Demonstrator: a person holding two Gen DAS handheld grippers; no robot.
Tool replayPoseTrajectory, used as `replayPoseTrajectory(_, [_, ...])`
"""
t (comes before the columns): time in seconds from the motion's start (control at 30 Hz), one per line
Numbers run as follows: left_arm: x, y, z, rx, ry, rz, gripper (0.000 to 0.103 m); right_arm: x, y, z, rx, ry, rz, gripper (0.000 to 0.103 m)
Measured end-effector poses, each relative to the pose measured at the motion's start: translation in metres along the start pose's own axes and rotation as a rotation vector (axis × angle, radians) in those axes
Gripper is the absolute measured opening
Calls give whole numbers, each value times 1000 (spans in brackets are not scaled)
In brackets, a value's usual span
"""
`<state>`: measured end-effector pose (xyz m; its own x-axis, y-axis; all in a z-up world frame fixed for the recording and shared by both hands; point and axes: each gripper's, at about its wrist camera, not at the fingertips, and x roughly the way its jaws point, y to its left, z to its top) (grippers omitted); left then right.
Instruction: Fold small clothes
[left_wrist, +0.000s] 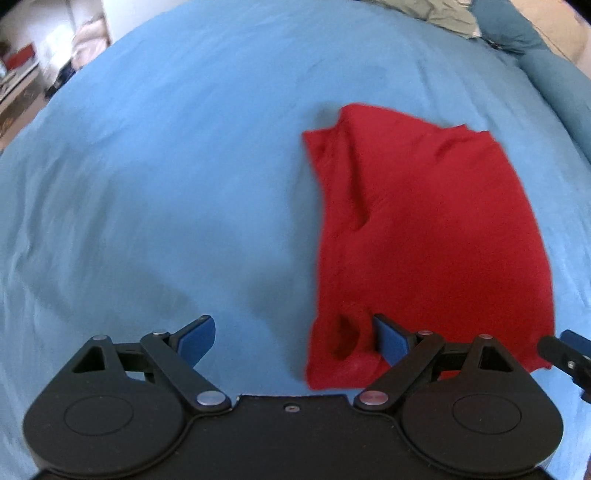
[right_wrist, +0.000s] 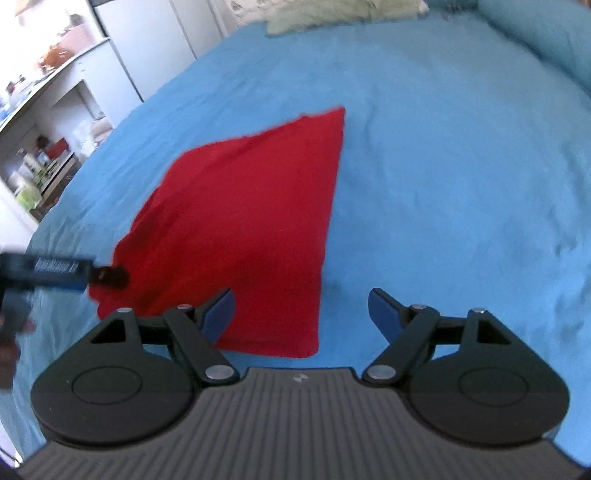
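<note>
Both the left gripper (left_wrist: 293, 338) and right gripper (right_wrist: 301, 314) hover spread wide over the red garment's (left_wrist: 424, 236) near edge (partly folded), apparently ready for another fold.

Right tongs (right_wrist: 302, 317) gape over the red garment's (right_wrist: 243, 229) near corner on the blue bedsheet (right_wrist: 461, 177).

Bright, even daylight; soft shadows beneath the red garment (left_wrist: 424, 236); motion blur throughout, fisheye bending and overexposed shelving (right_wrist: 44, 110) toward ten o'clock.
</note>
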<state>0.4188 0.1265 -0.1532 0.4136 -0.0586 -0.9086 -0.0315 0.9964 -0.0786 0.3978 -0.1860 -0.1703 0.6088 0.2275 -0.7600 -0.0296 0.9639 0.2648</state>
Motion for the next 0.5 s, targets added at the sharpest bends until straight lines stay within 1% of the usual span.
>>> replayPoseTrajectory(0.03, [2, 4, -3, -7, 6, 5, 94, 7, -1, -1, 1, 22, 0, 94])
replayPoseTrajectory(0.07, [3, 8, -6, -11, 15, 8, 93, 15, -1, -3, -11, 42, -19, 94])
replayPoseTrajectory(0.13, [8, 13, -10, -9, 26, 13, 94, 26, -3, -9, -46, 86, -93, 94])
replayPoseTrajectory(0.17, [9, 13, -13, 1, 21, 16, 94, 30, -6, -12, -41, 101, -103, 94])
replayPoseTrajectory(0.23, [10, 8, -15, 42, 14, 32, 94, 32, -11, -16, -33, 100, -92, 94])
replayPoseTrajectory(0.27, [9, 6, -14, 57, 12, 40, 94, 32, -10, -15, -50, 107, -95, 95])
replayPoseTrajectory(0.37, [-1, 3, -8, 63, 7, 51, 93, 27, -9, -12, -75, 119, -96, 95])
replayPoseTrajectory(0.4, [-10, 3, -5, 63, -11, 50, 93, 21, -12, -13, -70, 115, -89, 95])
replayPoseTrajectory(0.47, [-30, 2, 0, 79, -83, 49, 94, 11, -13, -5, -56, 96, -69, 95])
replayPoseTrajectory(0.5, [-41, -2, 5, 93, -127, 53, 98, 2, -14, 0, -51, 91, -54, 95])
